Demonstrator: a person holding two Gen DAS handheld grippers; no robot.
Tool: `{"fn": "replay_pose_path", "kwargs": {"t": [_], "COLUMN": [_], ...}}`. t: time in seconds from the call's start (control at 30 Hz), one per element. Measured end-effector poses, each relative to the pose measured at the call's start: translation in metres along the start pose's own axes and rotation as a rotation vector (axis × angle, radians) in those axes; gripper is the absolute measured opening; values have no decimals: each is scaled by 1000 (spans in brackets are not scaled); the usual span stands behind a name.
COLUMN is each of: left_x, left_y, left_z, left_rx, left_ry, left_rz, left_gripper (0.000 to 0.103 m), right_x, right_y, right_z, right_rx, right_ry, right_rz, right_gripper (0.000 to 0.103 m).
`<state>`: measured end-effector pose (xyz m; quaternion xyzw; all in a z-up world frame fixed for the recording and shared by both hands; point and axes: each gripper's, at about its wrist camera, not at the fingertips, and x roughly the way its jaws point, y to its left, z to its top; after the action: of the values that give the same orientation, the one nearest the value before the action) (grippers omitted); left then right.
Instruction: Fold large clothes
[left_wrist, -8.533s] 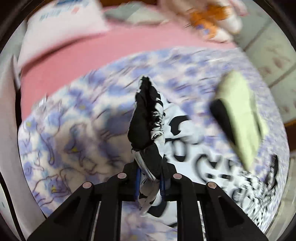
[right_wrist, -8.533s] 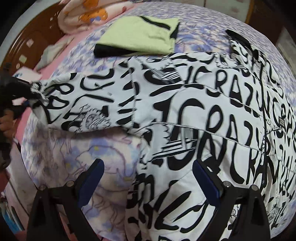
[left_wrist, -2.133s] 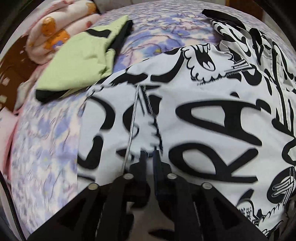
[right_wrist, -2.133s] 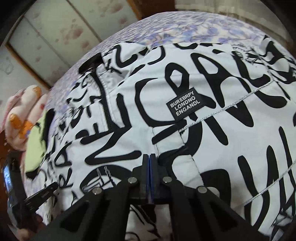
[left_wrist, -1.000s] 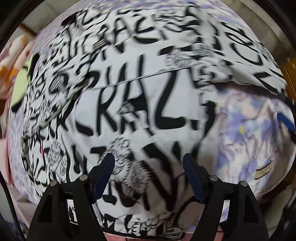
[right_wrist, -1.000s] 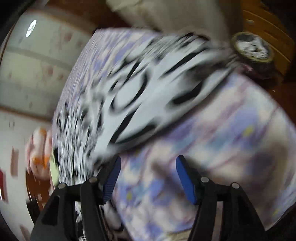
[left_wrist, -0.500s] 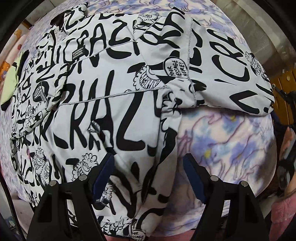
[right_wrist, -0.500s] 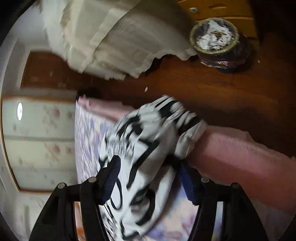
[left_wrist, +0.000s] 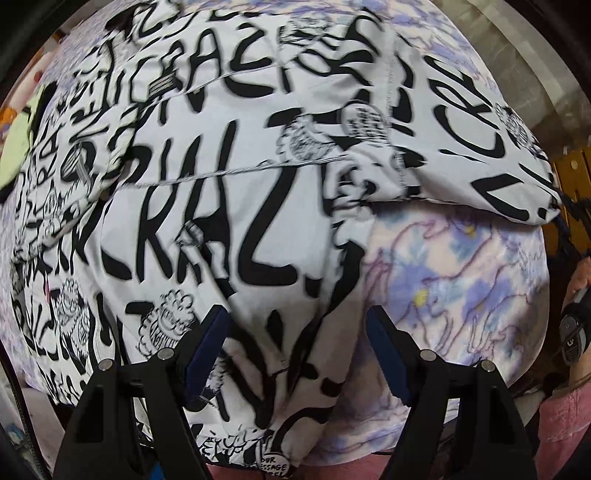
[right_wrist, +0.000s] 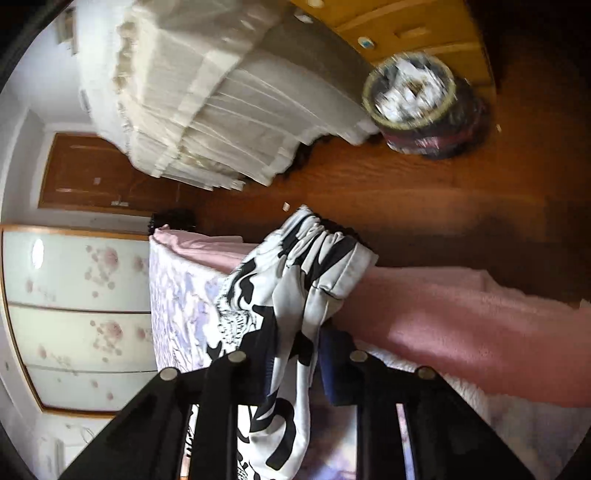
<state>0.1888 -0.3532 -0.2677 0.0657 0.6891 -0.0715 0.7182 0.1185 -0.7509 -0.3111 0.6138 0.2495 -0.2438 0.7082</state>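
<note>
Item: large black-and-white lettered jacket (left_wrist: 229, 177), spread flat on a bed with a lilac-and-blue floral blanket (left_wrist: 454, 280); one sleeve (left_wrist: 476, 147) reaches out to the right over the blanket toward the bed's edge. Left claw (left_wrist: 297, 354): pointing straight down over the jacket's lower hem, jaws wide apart, nothing between the pads, fabric lying below the gap and not gripped. Right claw (right_wrist: 291, 354): at the bed's edge, jaws narrowed on the gathered cuff end of the sleeve (right_wrist: 295, 280), the cloth bunched between the pads and standing up beyond them; its jaws have just been closing, with this sleeve between them. Beyond the cuff: pink sheet (right_wrist: 461, 314), wooden floor (right_wrist: 406, 199), a round bin (right_wrist: 417, 99), pale curtain (right_wrist: 207, 103). Change from half a second earlier: the right claw's jaws then stood apart on either side of the cuff; now they press it. Left claw unchanged, open as before.
</note>
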Motion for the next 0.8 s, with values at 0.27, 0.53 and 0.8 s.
{"fn": "replay_pose_path", "kwargs": {"t": [0.27, 0.53, 0.8], "left_x": [-17, -51, -85], "left_y": [79, 187, 305], "left_z": [-25, -36, -28], "left_rx": [-69, -128, -127], "left_ry": [-65, -136, -219], "left_rz": [-40, -112, -95], "left_gripper": [75, 75, 76], "right_x": [-52, -93, -97], "right_y": [86, 203, 288], "right_z": [-38, -148, -283], "right_rx": [-248, -543, -728], "right_ry": [-153, -264, -245], "right_rz": [110, 228, 295], "right_gripper": [7, 5, 5]}}
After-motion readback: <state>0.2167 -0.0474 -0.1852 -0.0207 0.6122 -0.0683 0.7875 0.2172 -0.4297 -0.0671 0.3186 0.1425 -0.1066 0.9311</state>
